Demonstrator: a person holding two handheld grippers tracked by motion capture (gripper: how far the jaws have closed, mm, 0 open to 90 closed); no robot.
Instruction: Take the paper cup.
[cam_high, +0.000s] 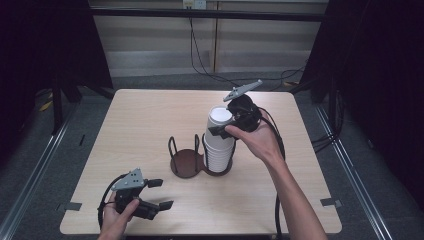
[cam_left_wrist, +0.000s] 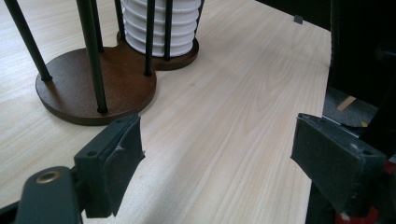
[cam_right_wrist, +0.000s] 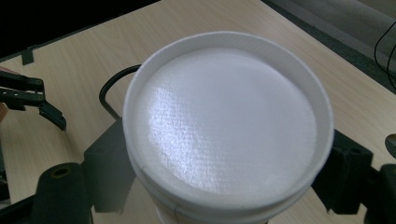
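A stack of upturned white paper cups (cam_high: 218, 152) stands in the right ring of a brown two-place holder (cam_high: 184, 165) with black wire posts at mid-table. My right gripper (cam_high: 220, 128) is shut on the top cup (cam_high: 220, 116); in the right gripper view its jaws press both sides of that cup (cam_right_wrist: 229, 121), whose flat bottom faces up. My left gripper (cam_high: 161, 194) rests open near the table's front left, nothing between its jaws. In the left gripper view the holder (cam_left_wrist: 93, 88) and the lower cups (cam_left_wrist: 161, 28) lie ahead of the open left gripper (cam_left_wrist: 224, 163).
The holder's left ring (cam_high: 176, 146) holds nothing. The light wooden table (cam_high: 145, 115) has bare surface around the holder. Black cables (cam_high: 200, 60) trail on the floor behind the table, and dark curtains stand on both sides. The left gripper (cam_right_wrist: 28, 95) shows far off in the right gripper view.
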